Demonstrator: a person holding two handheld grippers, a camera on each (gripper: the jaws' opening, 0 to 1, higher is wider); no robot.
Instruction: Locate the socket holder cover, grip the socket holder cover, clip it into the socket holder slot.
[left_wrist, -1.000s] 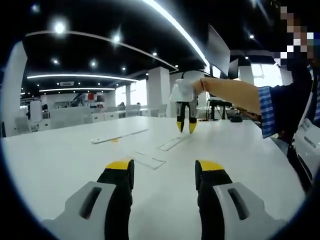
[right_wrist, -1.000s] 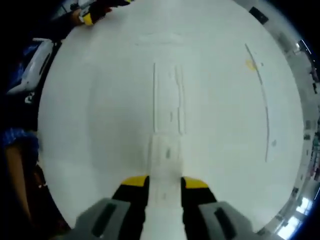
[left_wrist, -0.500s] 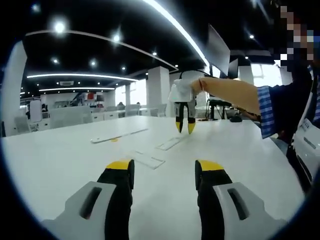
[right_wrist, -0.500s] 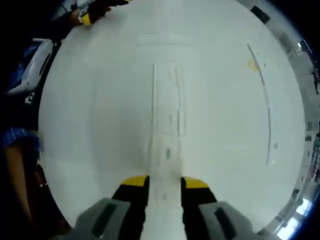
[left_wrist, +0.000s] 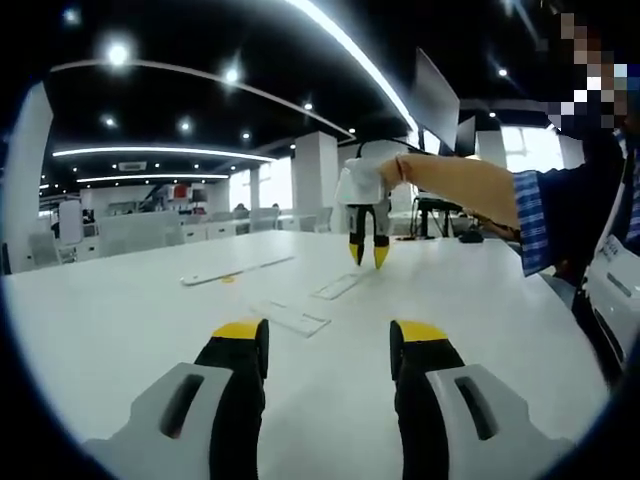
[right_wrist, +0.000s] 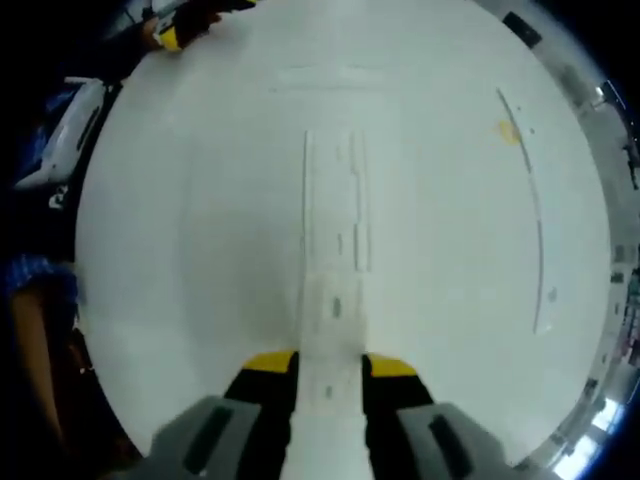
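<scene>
The right gripper hangs over the white table with its jaws spread above the flat socket holder cover – not gripped yet, so next it must drop and pinch – while the left gripper waits, jaws spread.

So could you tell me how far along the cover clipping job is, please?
Nothing looks done: the pale strips lie flat on the white table. In hand: the right gripper hangs open above one strip, apparently lining up. The left gripper is open, holding nothing. Gripping and clipping remain.
</scene>
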